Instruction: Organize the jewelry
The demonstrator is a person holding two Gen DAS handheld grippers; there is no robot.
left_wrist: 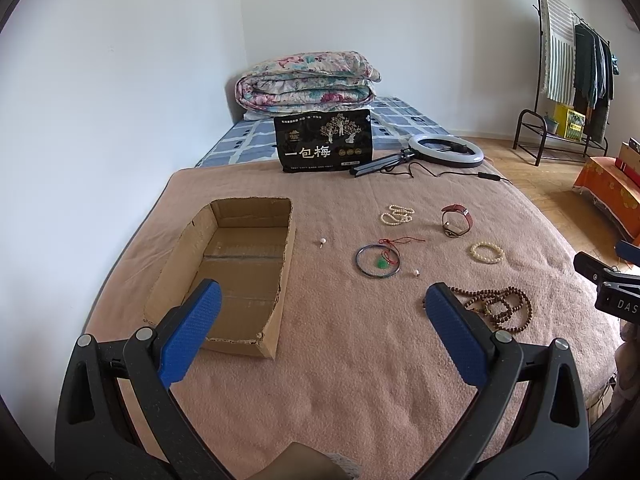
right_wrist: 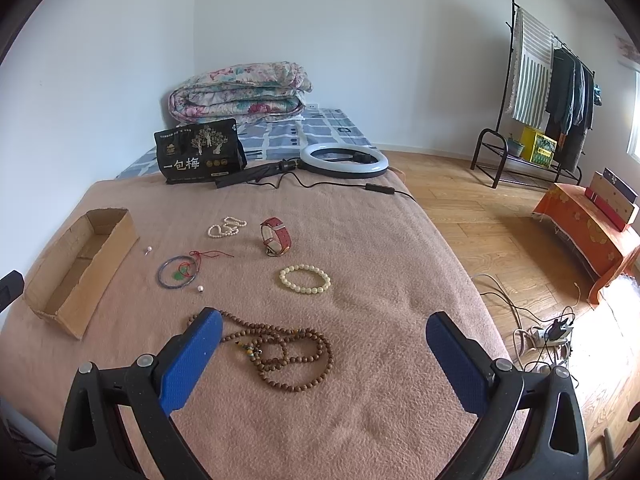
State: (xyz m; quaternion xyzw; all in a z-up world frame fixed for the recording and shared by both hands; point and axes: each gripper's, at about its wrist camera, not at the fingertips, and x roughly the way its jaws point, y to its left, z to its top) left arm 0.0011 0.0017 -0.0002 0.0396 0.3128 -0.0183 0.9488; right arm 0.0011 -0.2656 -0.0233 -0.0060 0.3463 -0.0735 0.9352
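Observation:
An empty open cardboard box (left_wrist: pixel 240 264) (right_wrist: pixel 80 264) lies on the pink blanket. Right of it lie a pearl strand (left_wrist: pixel 397 215) (right_wrist: pixel 226 227), a red-strapped watch (left_wrist: pixel 457 221) (right_wrist: pixel 276 237), a blue bangle with red cord and green pendant (left_wrist: pixel 378 261) (right_wrist: pixel 178 272), a cream bead bracelet (left_wrist: pixel 487 252) (right_wrist: pixel 305 278), a brown wooden bead necklace (left_wrist: pixel 500 306) (right_wrist: pixel 280 350) and two pearl earrings (left_wrist: pixel 322 242) (left_wrist: pixel 417 272). My left gripper (left_wrist: pixel 324 300) is open and empty above the blanket beside the box. My right gripper (right_wrist: pixel 324 324) is open and empty above the wooden necklace.
A black snack bag (left_wrist: pixel 324 140) (right_wrist: pixel 200 152), a ring light (left_wrist: pixel 446 152) (right_wrist: pixel 344 162) with cable, and a folded quilt (left_wrist: pixel 308 80) lie farther back on the bed. A clothes rack (right_wrist: pixel 536 92), an orange-covered bench (right_wrist: pixel 588 232) and floor cables (right_wrist: pixel 540 332) are at the right.

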